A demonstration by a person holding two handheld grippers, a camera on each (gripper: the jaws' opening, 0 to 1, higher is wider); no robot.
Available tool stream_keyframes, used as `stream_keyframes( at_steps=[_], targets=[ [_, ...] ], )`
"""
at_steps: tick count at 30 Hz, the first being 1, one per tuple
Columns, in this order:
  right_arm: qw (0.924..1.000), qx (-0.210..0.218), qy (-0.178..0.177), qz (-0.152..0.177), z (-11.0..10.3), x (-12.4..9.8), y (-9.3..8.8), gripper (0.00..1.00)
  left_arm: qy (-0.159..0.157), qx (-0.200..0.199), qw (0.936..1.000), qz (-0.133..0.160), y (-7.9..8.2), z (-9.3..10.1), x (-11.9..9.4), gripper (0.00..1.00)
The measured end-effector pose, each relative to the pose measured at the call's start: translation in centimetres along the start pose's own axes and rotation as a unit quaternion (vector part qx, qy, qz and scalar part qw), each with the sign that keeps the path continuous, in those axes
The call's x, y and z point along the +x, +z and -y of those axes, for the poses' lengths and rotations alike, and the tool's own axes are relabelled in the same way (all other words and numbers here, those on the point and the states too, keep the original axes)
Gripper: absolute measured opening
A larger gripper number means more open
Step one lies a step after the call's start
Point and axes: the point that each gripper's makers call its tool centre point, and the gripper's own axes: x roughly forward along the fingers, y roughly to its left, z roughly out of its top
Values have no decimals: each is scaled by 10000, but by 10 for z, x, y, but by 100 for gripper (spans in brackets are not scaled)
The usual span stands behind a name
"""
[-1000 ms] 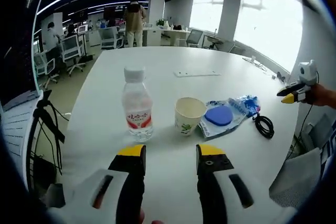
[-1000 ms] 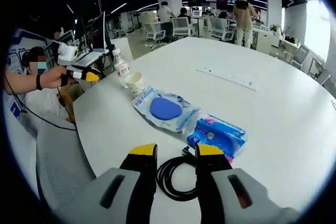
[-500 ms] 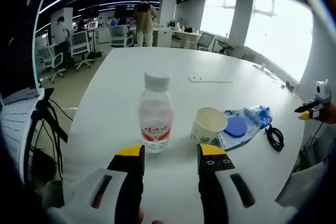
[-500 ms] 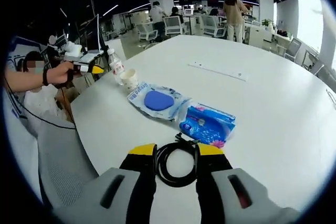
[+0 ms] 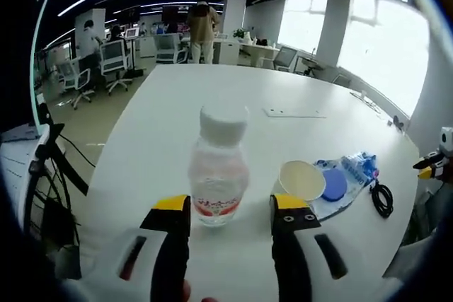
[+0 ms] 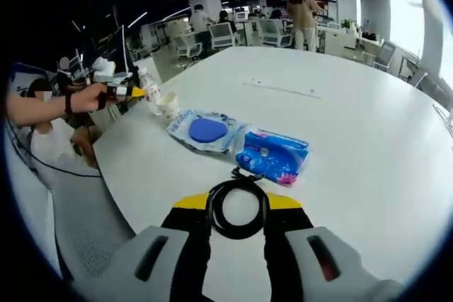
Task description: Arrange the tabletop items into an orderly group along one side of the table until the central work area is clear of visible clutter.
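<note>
Bottle [image 5: 219, 167] first: the clear water bottle with a white cap and red label stands upright near the table's edge, and it now sits right at the mouth of the left gripper [image 5: 230, 206], whose yellow-tipped jaws are spread wide and hold nothing. A second ago it stood further off and to the left of that view — the hand has closed in and centred on it, so a grasp looks close. Just beside it stands the paper cup [image 5: 301, 180], apart from the bottle, then the clear packet with a blue disc [image 5: 333, 185], the blue wipes pack [image 6: 272, 155] and the coiled black cable [image 6: 237, 206].

In the right gripper view the right gripper [image 6: 237, 206] has come forward too: its jaws are parted on either side of the coil, not yet pinching it. The white table [image 6: 368, 125] beyond carries a flat white strip [image 6: 279, 90]. Judging by this, both hands are lined up to gather items; nothing has been regrouped yet.
</note>
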Motion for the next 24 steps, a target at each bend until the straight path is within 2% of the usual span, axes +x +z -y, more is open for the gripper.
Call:
stream_keyframes(
  at_steps=[6,13,18,24],
  targets=[
    [10000,84,1,-33,-1,1,-7,27,59,-23,10000,16,1,-4,9,46],
    [9999,154,39,-20,-6,4,-10,27,93,-61,9998,162,8,-8,19,47],
    [9998,193,54,-13,-7,5,-11,26,95,-75,9998,187,10,-9,24,51],
    [9997,243,50,-57,-8,5,-16,26,233,114,9996,113,8,-14,27,41]
  ],
)
